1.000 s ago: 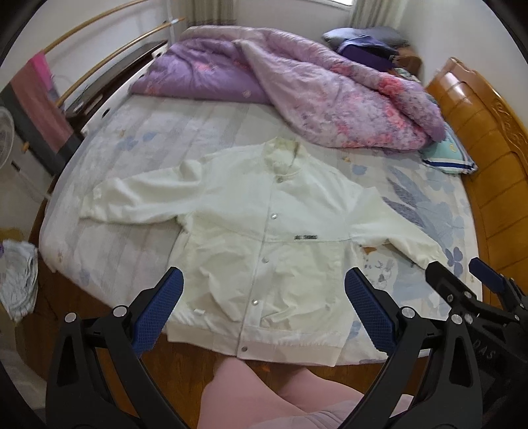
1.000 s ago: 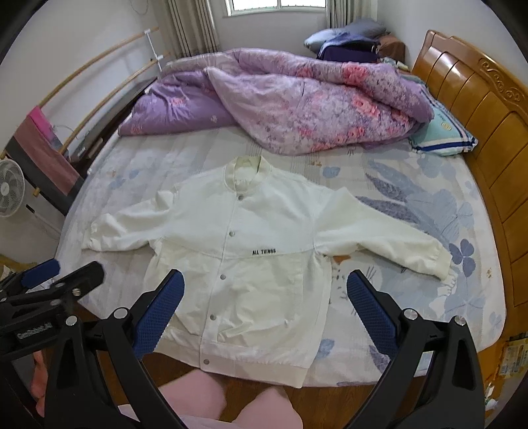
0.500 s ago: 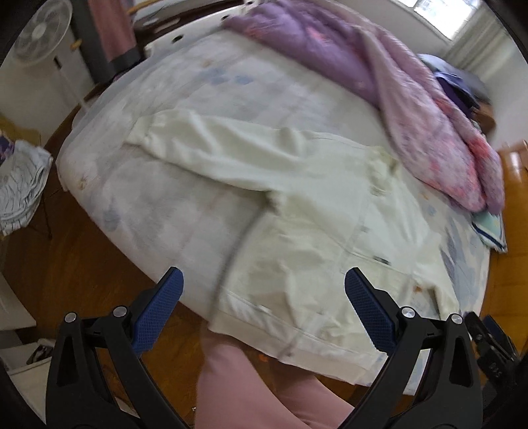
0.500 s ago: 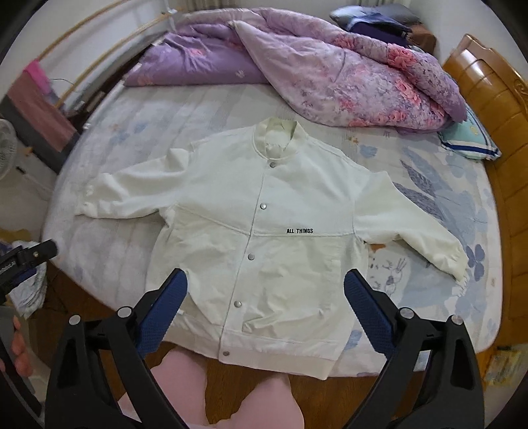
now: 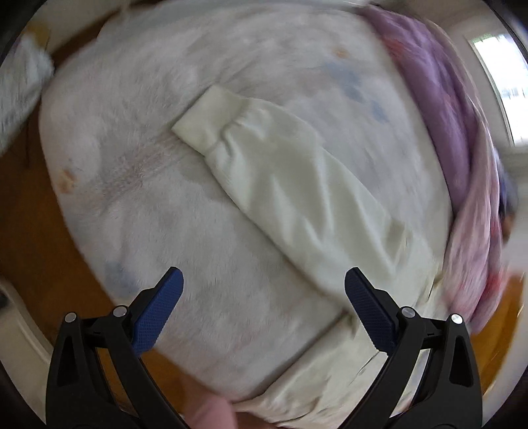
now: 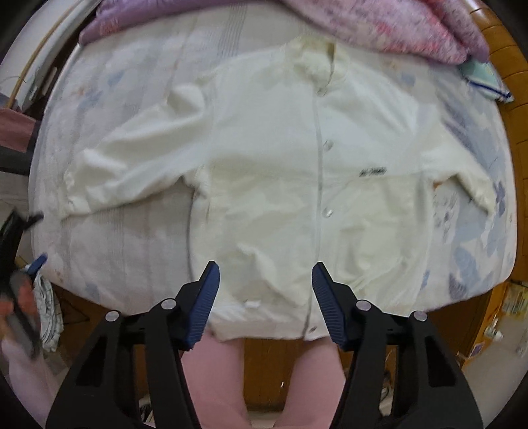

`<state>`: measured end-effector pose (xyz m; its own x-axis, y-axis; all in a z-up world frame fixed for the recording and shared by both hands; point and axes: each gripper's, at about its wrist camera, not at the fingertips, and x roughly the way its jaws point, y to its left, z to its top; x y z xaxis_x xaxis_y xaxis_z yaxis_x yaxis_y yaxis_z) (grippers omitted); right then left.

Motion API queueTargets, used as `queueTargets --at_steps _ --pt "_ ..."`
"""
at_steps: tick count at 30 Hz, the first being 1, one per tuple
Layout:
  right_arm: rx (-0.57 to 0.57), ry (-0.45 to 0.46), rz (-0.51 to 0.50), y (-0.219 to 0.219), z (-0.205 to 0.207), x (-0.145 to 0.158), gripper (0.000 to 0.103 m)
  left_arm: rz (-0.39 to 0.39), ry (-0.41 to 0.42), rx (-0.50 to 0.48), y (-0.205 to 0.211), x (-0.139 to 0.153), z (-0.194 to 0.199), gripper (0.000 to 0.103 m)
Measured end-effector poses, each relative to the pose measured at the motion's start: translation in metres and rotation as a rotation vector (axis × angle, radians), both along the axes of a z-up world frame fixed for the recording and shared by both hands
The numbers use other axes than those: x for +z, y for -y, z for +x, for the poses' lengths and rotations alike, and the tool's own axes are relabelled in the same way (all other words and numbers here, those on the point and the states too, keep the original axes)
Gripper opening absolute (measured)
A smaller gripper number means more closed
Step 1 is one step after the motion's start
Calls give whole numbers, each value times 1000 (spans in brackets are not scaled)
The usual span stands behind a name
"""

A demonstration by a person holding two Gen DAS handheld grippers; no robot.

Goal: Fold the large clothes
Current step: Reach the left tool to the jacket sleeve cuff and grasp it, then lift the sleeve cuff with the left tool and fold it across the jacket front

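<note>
A white snap-front jacket [image 6: 274,178] lies face up on the bed with both sleeves spread out. In the left wrist view its left sleeve [image 5: 297,184] runs diagonally, the ribbed cuff [image 5: 204,122] at the upper left. My left gripper [image 5: 264,293] hangs open above the bare sheet just below that sleeve, holding nothing. My right gripper [image 6: 265,280] points down over the jacket's hem [image 6: 264,326]; its jaws are closing, with only air between them and the cloth below. The left gripper [image 6: 31,264] also shows blurred at the left edge of the right wrist view.
A purple and pink quilt [image 6: 379,26] is bunched along the far side of the bed. A wooden headboard [image 6: 508,59] and a striped pillow [image 6: 485,79] are at the right. The person's pink-clad legs [image 6: 214,379] stand against the near bed edge. Cloth [image 6: 49,313] lies on the wooden floor at left.
Both grippers have dropped closer to the bed. The left one swung out over the jacket's left sleeve and rolled. The right one's jaws have narrowed above the hem.
</note>
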<state>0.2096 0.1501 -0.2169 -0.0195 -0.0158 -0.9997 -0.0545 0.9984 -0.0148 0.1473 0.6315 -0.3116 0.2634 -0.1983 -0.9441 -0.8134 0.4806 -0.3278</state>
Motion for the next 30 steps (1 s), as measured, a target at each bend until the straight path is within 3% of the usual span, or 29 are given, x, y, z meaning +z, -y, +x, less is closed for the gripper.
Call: queueTargets --at_steps 6,11,14,17,19,20,21,24,28,29,30 --pt "-36 -101 -89 -14 -5 -23 56 -148 -50 220 -69 -84 12 97" --pt "-42 -131 -132 -20 -6 -30 56 -114 -82 274 -95 -115 29 95" --pt "-50 -140 -154 -22 -5 -33 56 -109 -73 243 -106 -127 44 63" --pt "-51 -152 -165 -24 -6 -36 56 -68 -178 177 -113 -146 63 55" --pt "-53 -164 -170 -26 -6 -38 56 -35 -185 157 -114 -142 67 45" --pt "-57 -166 -168 -26 -6 -39 56 6 -184 143 -114 -134 68 31" --pt "-62 -165 -162 -26 -5 -40 56 42 -180 146 -114 -126 68 26" --pt "-56 -134 -139 -27 1 -40 56 113 -123 165 -111 -99 65 24" --pt "-32 -24 -46 -27 17 -39 56 254 -84 96 -91 -50 77 23" --pt "-29 9 -4 -26 23 -40 51 295 -74 64 -84 -35 83 23" --pt "-33 24 20 -25 28 -41 36 325 -64 39 -80 -26 87 23"
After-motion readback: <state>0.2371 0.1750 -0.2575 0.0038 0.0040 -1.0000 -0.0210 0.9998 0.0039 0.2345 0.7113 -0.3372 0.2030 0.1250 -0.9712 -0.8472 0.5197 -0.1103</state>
